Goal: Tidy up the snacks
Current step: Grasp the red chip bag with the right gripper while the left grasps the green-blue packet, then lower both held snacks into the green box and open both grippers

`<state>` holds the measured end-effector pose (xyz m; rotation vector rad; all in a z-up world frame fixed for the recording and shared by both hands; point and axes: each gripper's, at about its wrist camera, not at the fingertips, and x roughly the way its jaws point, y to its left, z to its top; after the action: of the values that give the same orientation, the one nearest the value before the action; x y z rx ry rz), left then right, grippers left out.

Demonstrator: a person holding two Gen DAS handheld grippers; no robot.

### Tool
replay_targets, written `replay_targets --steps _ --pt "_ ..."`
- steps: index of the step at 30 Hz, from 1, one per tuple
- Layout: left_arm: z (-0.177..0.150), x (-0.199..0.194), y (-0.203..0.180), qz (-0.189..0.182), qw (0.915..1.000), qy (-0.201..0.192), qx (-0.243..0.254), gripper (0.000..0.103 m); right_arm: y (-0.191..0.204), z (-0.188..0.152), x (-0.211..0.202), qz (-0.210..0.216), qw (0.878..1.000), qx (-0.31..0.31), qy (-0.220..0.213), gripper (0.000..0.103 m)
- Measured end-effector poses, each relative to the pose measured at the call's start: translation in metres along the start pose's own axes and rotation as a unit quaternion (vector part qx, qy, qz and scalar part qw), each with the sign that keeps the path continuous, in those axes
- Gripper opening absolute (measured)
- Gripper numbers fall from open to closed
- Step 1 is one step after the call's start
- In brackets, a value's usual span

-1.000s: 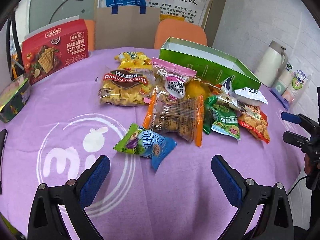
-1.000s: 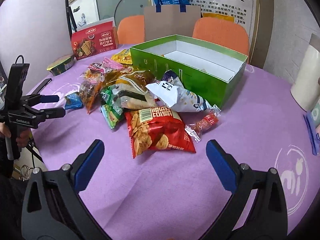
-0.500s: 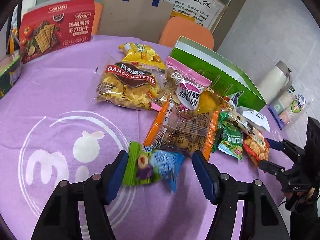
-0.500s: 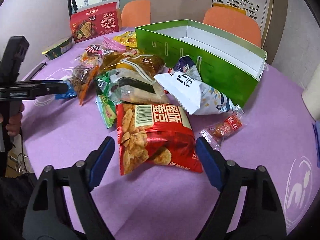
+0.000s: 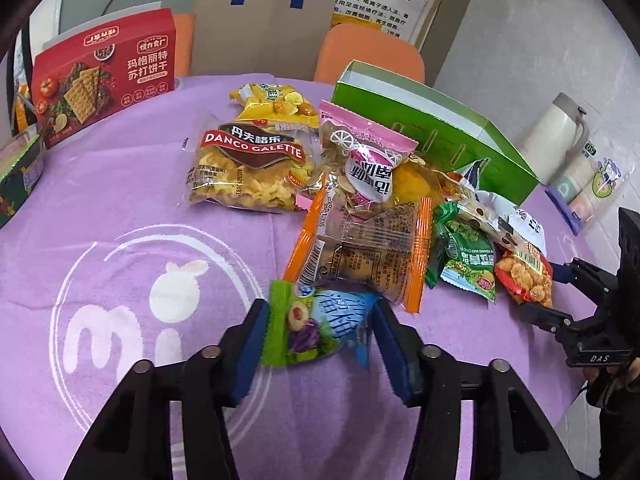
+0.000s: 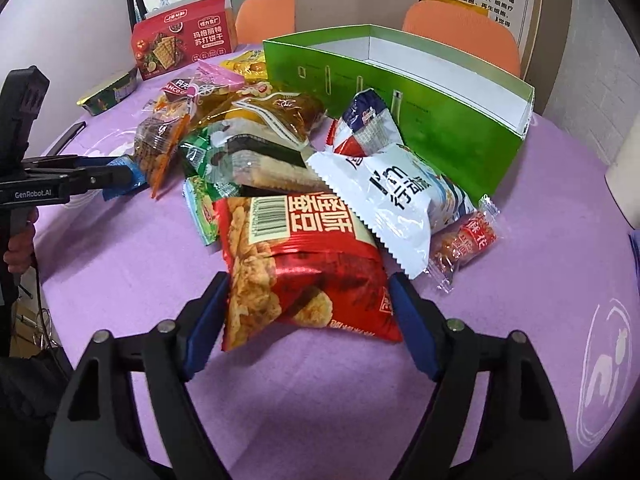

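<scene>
Both grippers are straddling packets on the table (image 5: 120, 208): the left gripper (image 5: 320, 344) is pinching the blue-green packet (image 5: 320, 322), the right gripper (image 6: 308, 320), fingers parted, is flanking the red crisp bag (image 6: 296, 264), each needing lifting into the green box (image 6: 420, 96).

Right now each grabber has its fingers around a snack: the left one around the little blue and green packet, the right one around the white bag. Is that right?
Nearly. The left gripper does straddle the blue and green packet. But the right gripper straddles the red bag, not the white bag, which lies further back, overlapping the red one's far corner. The right wrist view shows it.
</scene>
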<state>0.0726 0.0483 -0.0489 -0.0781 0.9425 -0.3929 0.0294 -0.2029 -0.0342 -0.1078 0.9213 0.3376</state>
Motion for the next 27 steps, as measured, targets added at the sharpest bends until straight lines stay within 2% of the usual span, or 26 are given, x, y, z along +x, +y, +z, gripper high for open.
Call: replay_targets --steps 6,7,8,13,17,22,27 --pt "0.000 0.001 0.001 0.003 1.0000 -0.002 0.002 0.050 0.003 0.000 0.000 -0.010 1.000 0.003 -0.001 0.075" --pt "0.000 0.001 0.000 0.005 1.0000 -0.003 0.005 0.048 0.004 0.000 -0.001 -0.013 1.000 0.004 -0.001 0.074" --pt "0.000 0.001 -0.001 0.008 0.9999 -0.002 0.008 0.038 0.005 0.000 -0.002 -0.013 1.000 0.005 -0.001 0.074" --pt "-0.003 -0.011 -0.004 0.000 0.9998 -0.010 0.015 0.035 0.007 0.002 -0.014 0.012 1.000 0.016 -0.011 0.072" --pt "0.002 -0.037 -0.009 -0.007 0.9990 -0.039 0.023 0.034 0.009 0.006 -0.033 0.040 0.998 0.023 -0.032 0.072" --pt "0.026 -0.065 -0.024 -0.026 0.9957 -0.078 0.042 0.035 0.006 0.016 -0.050 0.073 0.995 0.044 -0.059 0.072" --pt "0.063 -0.070 -0.043 -0.041 0.9922 -0.105 0.053 0.035 -0.006 0.031 -0.064 0.067 0.992 0.061 -0.091 0.072"
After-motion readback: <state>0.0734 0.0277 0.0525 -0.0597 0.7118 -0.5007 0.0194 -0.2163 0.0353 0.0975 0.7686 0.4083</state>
